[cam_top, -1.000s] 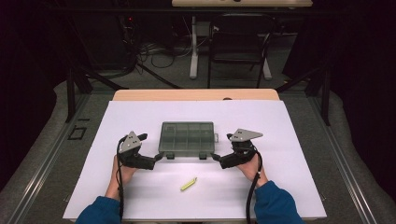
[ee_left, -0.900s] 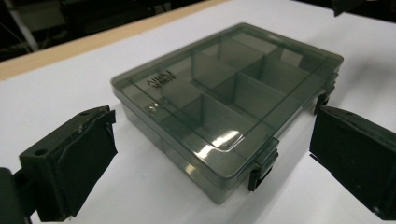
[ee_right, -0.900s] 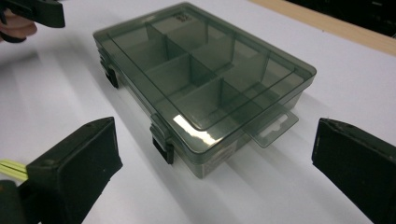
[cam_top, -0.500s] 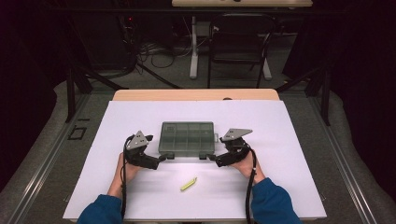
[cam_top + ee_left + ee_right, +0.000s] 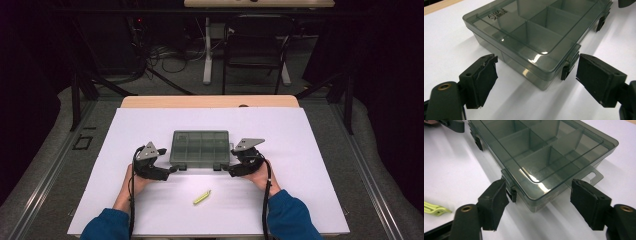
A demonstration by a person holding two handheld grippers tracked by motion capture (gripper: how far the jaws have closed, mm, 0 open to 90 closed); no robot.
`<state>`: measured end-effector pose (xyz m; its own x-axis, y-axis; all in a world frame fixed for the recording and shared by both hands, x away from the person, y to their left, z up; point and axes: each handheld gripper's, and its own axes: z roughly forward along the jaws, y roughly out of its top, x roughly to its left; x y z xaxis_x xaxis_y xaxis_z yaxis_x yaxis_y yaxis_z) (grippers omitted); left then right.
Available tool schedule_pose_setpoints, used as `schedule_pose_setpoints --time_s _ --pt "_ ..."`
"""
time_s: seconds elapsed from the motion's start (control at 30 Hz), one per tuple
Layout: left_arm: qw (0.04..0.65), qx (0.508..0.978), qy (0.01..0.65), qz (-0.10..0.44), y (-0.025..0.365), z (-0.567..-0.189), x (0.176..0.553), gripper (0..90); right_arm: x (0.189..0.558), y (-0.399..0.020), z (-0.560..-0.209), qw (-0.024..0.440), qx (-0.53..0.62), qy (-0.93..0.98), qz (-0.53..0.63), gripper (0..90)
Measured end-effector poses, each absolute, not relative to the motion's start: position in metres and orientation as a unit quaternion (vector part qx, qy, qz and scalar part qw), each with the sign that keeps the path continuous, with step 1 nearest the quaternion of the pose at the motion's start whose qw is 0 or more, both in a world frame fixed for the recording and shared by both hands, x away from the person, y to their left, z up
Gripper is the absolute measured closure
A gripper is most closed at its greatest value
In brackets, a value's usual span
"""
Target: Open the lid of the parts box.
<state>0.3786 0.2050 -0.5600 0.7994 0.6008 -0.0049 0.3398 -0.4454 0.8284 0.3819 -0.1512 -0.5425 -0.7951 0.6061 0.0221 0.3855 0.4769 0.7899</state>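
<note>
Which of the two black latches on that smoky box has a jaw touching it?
The latch at the right gripper; at the left gripper, a gap remains.

Both sleeves [image 5: 292, 220] were blue, cuffs ending at the wrists. Left gripper [image 5: 172, 170] and right gripper [image 5: 226, 170] were matte black plastic, each topped with a grey three-cornered plate [image 5: 249, 143]. A black cable [image 5: 266, 200] trailed from each back along the forearm. Up close, the jaws were blocky and square-ended, faced with black foam-like pads [image 5: 487, 77], edges a bit ragged. A brass-coloured rivet [image 5: 444, 86] sat at a jaw pivot on the left; the right had the same [image 5: 466, 208].
</note>
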Motion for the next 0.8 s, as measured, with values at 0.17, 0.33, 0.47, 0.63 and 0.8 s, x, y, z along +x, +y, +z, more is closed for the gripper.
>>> schedule_pose_setpoints --time_s 0.17,0.33,0.47,0.63,0.8 --pt "0.444 0.841 0.277 0.139 0.2034 -0.5605 0.3785 21.9 0.3821 -0.1507 -0.5456 0.131 0.289 0.852 0.416 33.2" --pt "0.445 0.84 0.279 0.135 0.2056 -0.5614 0.3786 28.8 0.3811 -0.1507 -0.5457 0.137 0.288 0.852 0.415 37.0" --pt "0.452 0.838 0.275 0.131 0.2068 -0.5614 0.3787 30.2 0.381 -0.1513 -0.5463 0.137 0.288 0.852 0.415 37.9" --pt "0.45 0.843 0.266 0.126 0.2065 -0.5622 0.3788 32.7 0.3812 -0.1515 -0.5467 0.135 0.287 0.854 0.412 38.2" --pt "0.449 0.845 0.263 0.127 0.2095 -0.5624 0.3784 36.9 0.3813 -0.1515 -0.5485 0.137 0.285 0.854 0.412 39.1"
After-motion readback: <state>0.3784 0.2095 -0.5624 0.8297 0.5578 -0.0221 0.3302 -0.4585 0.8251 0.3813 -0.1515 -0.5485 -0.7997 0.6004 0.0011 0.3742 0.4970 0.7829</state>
